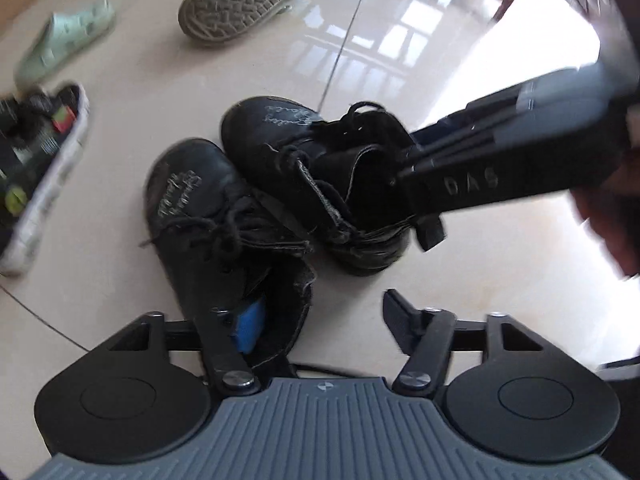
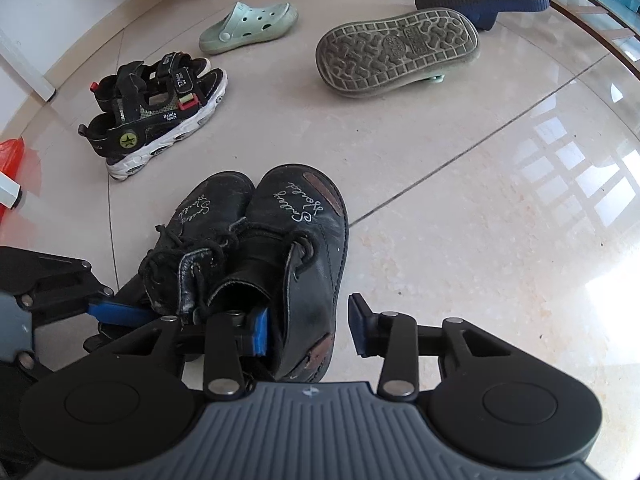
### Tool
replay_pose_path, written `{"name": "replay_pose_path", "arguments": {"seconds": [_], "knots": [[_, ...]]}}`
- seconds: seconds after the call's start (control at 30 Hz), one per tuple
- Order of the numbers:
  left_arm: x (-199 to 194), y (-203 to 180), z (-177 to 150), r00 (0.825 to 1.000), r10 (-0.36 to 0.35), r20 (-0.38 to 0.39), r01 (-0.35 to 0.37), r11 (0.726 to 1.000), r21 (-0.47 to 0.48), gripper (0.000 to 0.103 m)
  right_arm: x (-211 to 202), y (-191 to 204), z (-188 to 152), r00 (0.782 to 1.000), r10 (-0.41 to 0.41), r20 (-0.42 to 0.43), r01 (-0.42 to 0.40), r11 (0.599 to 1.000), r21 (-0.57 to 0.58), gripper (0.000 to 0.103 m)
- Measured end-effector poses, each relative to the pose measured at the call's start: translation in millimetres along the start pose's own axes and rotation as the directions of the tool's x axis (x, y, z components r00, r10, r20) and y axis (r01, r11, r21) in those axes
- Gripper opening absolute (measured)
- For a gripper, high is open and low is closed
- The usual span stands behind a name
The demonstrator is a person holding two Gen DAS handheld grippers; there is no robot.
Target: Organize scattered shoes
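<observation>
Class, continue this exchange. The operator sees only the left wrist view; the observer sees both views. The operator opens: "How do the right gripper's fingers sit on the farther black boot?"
Observer: The right gripper straddles the scuffed black boot, with one blue pad inside the opening and the other outside the wall.
Operator: Is the sandal at my left edge alone?
Observer: No. Two black sandals stand side by side there.
Operator: Is there anything further out past them?
Observer: Yes, something orange-red, perhaps a plastic bag, lies on the floor at the edge of the right wrist view.
</observation>
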State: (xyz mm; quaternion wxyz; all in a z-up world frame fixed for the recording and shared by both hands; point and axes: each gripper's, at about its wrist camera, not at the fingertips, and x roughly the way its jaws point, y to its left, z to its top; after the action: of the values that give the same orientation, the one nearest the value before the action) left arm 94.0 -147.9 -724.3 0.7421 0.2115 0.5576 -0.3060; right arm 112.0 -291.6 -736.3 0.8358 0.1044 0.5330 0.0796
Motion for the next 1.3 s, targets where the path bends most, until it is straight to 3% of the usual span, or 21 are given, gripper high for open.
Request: {"name": "replay_pose_path", "arguments": {"seconds": [0.03,0.2,0.27,0.37,0.47,0.73,0.8,0.87,0.97,1.2,1.3], "knots": [[3,-2,1,0.999,0.05,-0.012,-0.05,0.999,-0.003,0.014,0,0,0,1.0,0.002,0.001,-0.002,1.0,0.001,0.045],[8,-1,4,0.997,0.063,-0.036,-0.064,0.998,-0.016,0.017,-1,1,0,1.0,0.011,-0.003,-0.011,1.0,0.0,0.045],[10,-2,5,0.997,0.061,-0.046,-0.061,0.998,-0.018,0.023,0,0,-1,1.0,0.013,-0.007,-0.013,1.0,0.003,0.045],[14,-3,8,0.996,0.08,-0.048,-0.081,0.996,-0.03,0.012,1,0,-2,1.0,0.013,-0.013,-0.013,1.0,0.007,0.045],[11,10,8,0.998,0.046,-0.037,-0.05,0.993,-0.109,0.011,2,0,-2,1.0,0.01,-0.011,-0.01,1.0,0.01,0.045],[-9,27,9,1.0,0.023,0.02,-0.019,0.985,-0.173,0.011,10,9,0,1.0,-0.004,-0.007,0.004,1.0,-0.027,0.045],[-5,24,9,0.999,0.034,0.017,-0.031,0.988,-0.154,0.011,13,10,0,1.0,-0.019,-0.007,0.019,0.999,-0.042,0.043],[-1,21,8,0.999,0.034,0.012,-0.032,0.989,-0.147,0.011,18,13,0,0.999,-0.052,-0.003,0.052,0.996,-0.077,0.029],[4,18,7,0.999,0.038,0.007,-0.037,0.989,-0.14,0.011,23,16,-1,0.996,-0.084,0.015,0.085,0.989,-0.119,0.023],[14,23,12,0.996,0.08,0.038,-0.071,0.978,-0.196,0.017,32,18,-4,0.995,-0.097,0.032,0.101,0.985,-0.141,0.02],[15,18,12,0.988,0.134,0.071,-0.119,0.977,-0.177,0.011,32,19,-6,0.994,-0.095,0.052,0.101,0.985,-0.142,0.015]]}}
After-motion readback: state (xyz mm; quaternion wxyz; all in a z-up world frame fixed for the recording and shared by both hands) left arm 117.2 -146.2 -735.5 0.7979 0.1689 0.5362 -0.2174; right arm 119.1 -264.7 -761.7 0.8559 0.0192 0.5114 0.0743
